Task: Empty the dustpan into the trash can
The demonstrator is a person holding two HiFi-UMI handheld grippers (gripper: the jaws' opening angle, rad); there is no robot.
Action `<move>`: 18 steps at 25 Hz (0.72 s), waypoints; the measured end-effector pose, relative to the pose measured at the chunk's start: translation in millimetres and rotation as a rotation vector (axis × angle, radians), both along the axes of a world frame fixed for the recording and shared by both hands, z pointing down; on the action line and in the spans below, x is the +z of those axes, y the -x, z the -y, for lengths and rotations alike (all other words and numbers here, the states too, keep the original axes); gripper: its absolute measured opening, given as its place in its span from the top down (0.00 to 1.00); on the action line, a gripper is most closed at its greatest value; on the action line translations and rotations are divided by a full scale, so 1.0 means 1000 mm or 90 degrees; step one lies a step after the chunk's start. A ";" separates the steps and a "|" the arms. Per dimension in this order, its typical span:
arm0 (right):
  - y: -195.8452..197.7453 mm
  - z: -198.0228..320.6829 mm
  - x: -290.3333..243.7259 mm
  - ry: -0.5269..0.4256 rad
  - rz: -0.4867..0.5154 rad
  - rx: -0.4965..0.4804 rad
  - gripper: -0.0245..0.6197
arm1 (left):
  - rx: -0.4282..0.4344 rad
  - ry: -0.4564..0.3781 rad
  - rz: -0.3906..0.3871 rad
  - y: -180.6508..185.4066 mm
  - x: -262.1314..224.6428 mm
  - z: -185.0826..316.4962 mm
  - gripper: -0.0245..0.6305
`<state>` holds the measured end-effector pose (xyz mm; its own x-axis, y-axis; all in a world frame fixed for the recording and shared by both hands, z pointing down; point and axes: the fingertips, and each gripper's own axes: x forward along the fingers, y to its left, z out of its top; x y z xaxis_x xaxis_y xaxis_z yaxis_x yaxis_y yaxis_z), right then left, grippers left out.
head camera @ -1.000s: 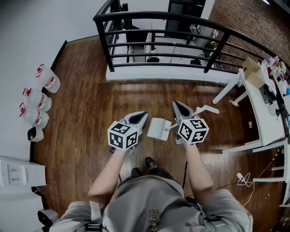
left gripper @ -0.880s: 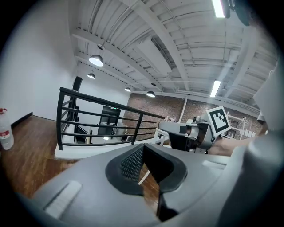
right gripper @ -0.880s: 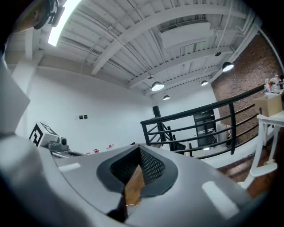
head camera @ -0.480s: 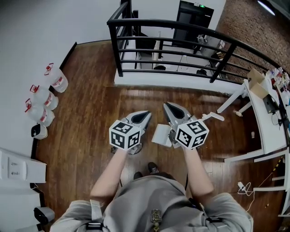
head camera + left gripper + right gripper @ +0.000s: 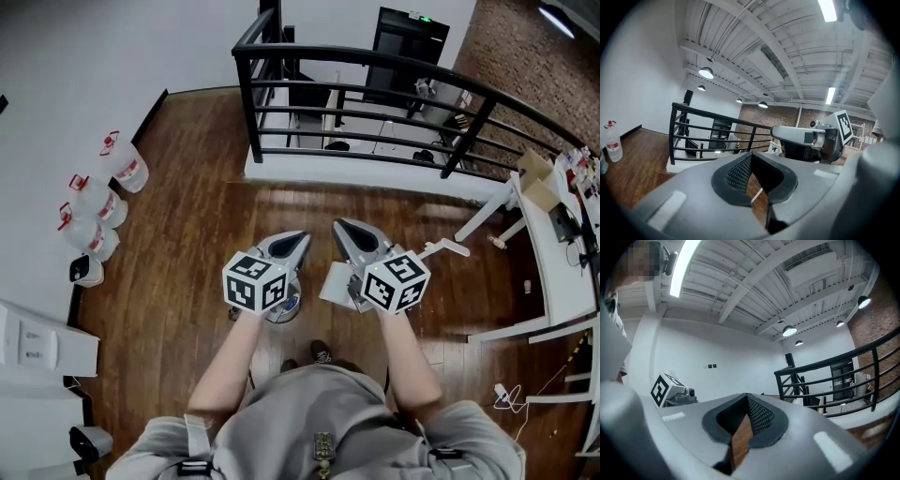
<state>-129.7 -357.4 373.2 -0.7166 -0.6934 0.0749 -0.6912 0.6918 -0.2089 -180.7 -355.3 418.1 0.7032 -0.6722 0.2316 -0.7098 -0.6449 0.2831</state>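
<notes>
I see the flat white squarish dustpan [image 5: 334,284] at the lower middle of the head view, over the dark wooden plank floor [image 5: 187,272]. It lies between my two grippers and just beside the body of the right gripper [image 5: 343,229], which hides its right edge. Its surface looks plain and pale. I cannot tell whether it lies on the floor or hangs above it.

The left gripper [image 5: 297,240] points away from me. In its own view its jaws are drawn close together, leaving only a narrow slit with brown wood and a thin white line in it, and nothing gripped. The right gripper's jaws are just as narrow in its own view, with a sliver of brown between them.

A round silvery object [image 5: 284,306] peeks out from under the left gripper, and I cannot tell what it is. A black metal railing [image 5: 375,58] crosses the top of the frame. Clear plastic jugs with red caps [image 5: 94,202] stand at the left edge.
</notes>
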 end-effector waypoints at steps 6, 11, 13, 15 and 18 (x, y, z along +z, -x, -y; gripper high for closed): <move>0.003 0.002 -0.005 -0.006 -0.002 -0.002 0.96 | -0.003 -0.011 0.004 0.003 -0.008 0.000 0.96; 0.005 0.001 -0.006 -0.007 -0.002 -0.006 0.96 | -0.005 -0.014 0.009 0.006 -0.011 -0.001 0.96; 0.005 0.000 -0.007 -0.007 -0.002 -0.006 0.96 | -0.005 -0.015 0.009 0.007 -0.012 -0.002 0.96; 0.004 -0.001 -0.008 -0.007 -0.003 -0.005 0.96 | -0.004 -0.015 0.009 0.006 -0.013 -0.002 0.96; 0.001 -0.001 -0.007 -0.008 -0.003 -0.004 0.96 | -0.002 -0.017 0.009 0.004 -0.013 -0.002 0.96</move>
<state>-131.1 -356.4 366.3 -0.7201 -0.6903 0.0701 -0.6884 0.6981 -0.1971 -184.3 -353.6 405.6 0.6978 -0.6803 0.2242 -0.7158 -0.6498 0.2559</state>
